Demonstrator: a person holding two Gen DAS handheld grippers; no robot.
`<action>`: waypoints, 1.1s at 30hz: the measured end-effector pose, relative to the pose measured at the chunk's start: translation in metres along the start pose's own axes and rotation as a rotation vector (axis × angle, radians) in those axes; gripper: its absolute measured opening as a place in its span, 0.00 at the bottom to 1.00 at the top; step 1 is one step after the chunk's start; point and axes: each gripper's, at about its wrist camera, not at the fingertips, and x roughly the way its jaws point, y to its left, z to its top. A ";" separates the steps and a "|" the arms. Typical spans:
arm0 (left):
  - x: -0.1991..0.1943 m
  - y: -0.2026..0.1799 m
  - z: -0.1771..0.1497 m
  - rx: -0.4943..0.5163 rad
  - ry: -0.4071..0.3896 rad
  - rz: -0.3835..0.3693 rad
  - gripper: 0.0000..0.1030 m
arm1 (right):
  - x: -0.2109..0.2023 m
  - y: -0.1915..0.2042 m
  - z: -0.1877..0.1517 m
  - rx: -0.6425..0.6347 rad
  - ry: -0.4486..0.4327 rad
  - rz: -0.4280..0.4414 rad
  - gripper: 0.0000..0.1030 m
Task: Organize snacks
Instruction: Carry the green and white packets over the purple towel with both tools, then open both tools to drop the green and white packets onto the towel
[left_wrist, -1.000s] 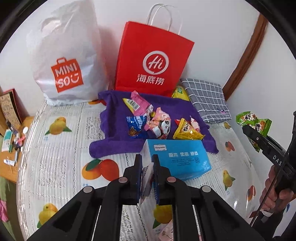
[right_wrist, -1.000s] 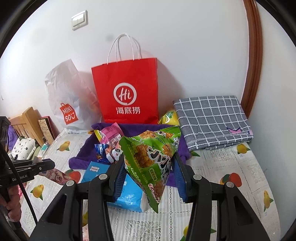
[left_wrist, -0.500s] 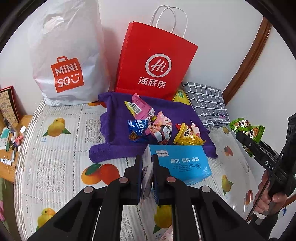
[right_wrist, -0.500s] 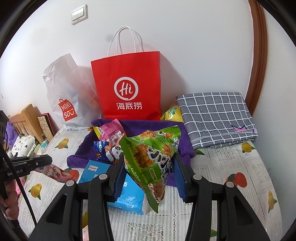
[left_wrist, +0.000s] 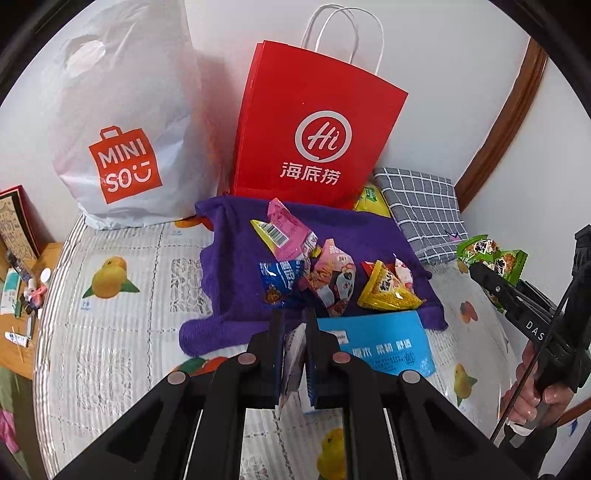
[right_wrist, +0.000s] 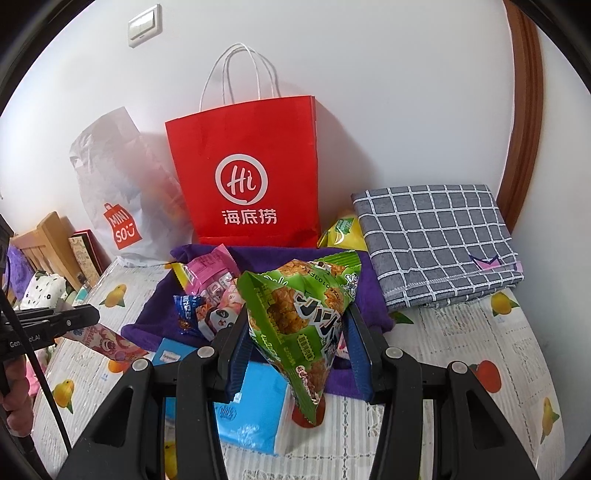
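two grippers, each clamped on one snack: left gripper (left_wrist: 293, 334) on a flat pink foil sachet (right_wrist: 107, 341), right gripper (right_wrist: 295, 332) on a green triangular rice-cracker packet (right_wrist: 295, 314). five loose packets heaped on one purple towel (left_wrist: 236, 236) at twelve o'clock; two bags behind, one red paper bag (left_wrist: 314, 122), one white plastic bag (left_wrist: 122, 110).

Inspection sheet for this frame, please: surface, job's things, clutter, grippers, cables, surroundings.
Surface: fruit-print cover, purple towel on it.
Job's things: loose snack packets on the towel; blue box at its near edge.
Clutter: folded checked cloth; small items on wooden side table.
Grippers: left gripper shut on pink packet; right gripper shut on green packet.
Cables: black cable by the right hand.
Surroundings: red paper bag, white plastic bag against the wall.
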 end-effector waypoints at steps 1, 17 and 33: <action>0.002 0.001 0.003 0.002 -0.001 0.004 0.10 | 0.002 -0.001 0.001 0.000 0.000 0.000 0.46; 0.025 0.013 0.040 0.005 0.008 0.041 0.10 | 0.042 -0.014 0.034 0.016 -0.006 0.019 0.46; 0.083 0.022 0.055 0.006 0.116 0.092 0.10 | 0.094 -0.011 0.033 -0.005 0.063 0.046 0.46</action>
